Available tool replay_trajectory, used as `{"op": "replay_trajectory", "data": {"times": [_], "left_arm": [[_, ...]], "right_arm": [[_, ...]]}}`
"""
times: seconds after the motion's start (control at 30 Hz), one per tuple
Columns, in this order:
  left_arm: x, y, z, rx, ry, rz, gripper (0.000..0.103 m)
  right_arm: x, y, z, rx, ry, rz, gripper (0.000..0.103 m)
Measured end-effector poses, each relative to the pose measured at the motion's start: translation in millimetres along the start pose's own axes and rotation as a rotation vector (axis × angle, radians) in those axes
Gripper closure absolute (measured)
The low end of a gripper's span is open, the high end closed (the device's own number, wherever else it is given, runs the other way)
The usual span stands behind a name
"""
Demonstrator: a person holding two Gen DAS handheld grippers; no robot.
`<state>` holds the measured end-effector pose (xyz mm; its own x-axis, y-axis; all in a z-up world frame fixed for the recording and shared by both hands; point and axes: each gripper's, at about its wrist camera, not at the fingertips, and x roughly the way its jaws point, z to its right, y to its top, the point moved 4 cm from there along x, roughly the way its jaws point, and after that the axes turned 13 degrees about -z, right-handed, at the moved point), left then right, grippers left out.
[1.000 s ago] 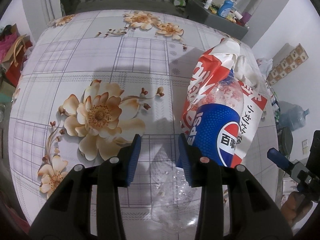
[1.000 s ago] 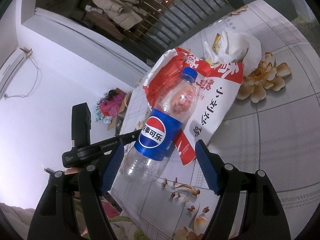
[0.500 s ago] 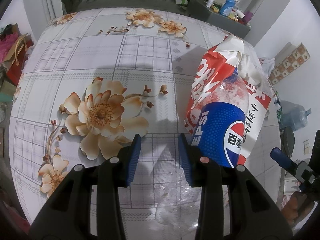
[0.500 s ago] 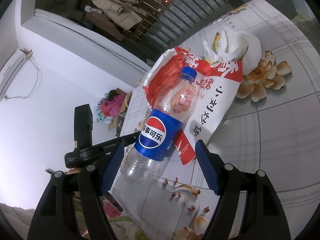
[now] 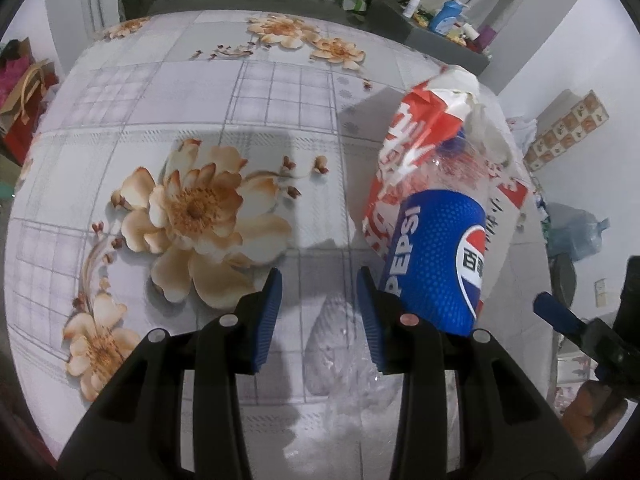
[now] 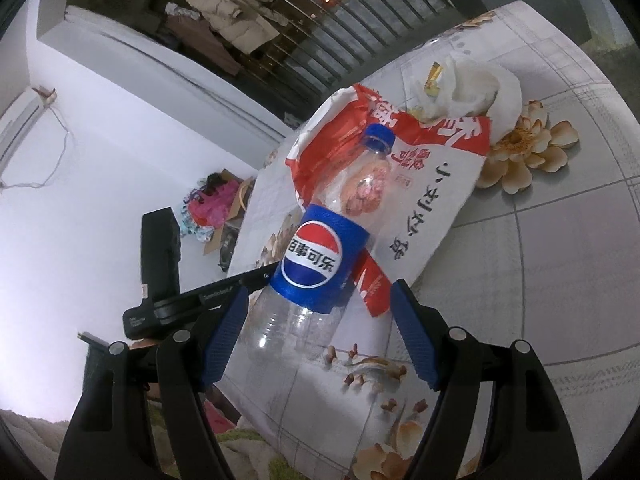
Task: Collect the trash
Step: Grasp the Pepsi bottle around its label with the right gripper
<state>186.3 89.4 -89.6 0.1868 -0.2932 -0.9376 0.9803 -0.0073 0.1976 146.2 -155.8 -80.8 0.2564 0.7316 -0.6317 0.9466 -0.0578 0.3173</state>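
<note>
A clear Pepsi bottle [image 5: 436, 264] with a blue label and blue cap lies on a red-and-white snack bag [image 5: 400, 136] on the flowered tablecloth [image 5: 160, 92]. My left gripper [image 5: 319, 316] stands open just left of the bottle's clear base, with only tablecloth and a bit of that base showing between its pads. In the right wrist view the bottle [image 6: 316, 256] points away from me across the bag [image 6: 432, 200]. My right gripper [image 6: 318, 336] is open around the bottle's base, and neither pad touches it. White crumpled wrapping [image 6: 480, 84] lies behind the bag.
The table's edge runs close under the bottle's base. A grey shelf with small bottles [image 5: 444, 20] stands at the back right, a water jug [image 5: 576, 232] on the floor to the right, and bags [image 5: 24, 92] on the floor to the left. Metal railings [image 6: 360, 28] line the far side.
</note>
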Motion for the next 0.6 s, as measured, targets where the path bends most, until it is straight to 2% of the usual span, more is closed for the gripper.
{"op": "replay_trajectory", "data": {"times": [0.23,0.37,0.5,0.6], "left_arm": [[9,-31,10,0.059,-0.139,-0.011,0.068],[14,-48,14,0.105,-0.170,0.014,0.068],[14,-56,13,0.123,-0.224,0.038,0.068],[12,-58,6,0.113,-0.256,0.055,0.068]], "right_arm": [[23,5,-11,0.023,-0.103,-0.008,0.031],[37,13,-14,0.031,-0.198,-0.021,0.031],[55,25,-21,0.000,-0.329,-0.057,0.031],[68,31,-22,-0.006,-0.363,-0.097,0.031]]}}
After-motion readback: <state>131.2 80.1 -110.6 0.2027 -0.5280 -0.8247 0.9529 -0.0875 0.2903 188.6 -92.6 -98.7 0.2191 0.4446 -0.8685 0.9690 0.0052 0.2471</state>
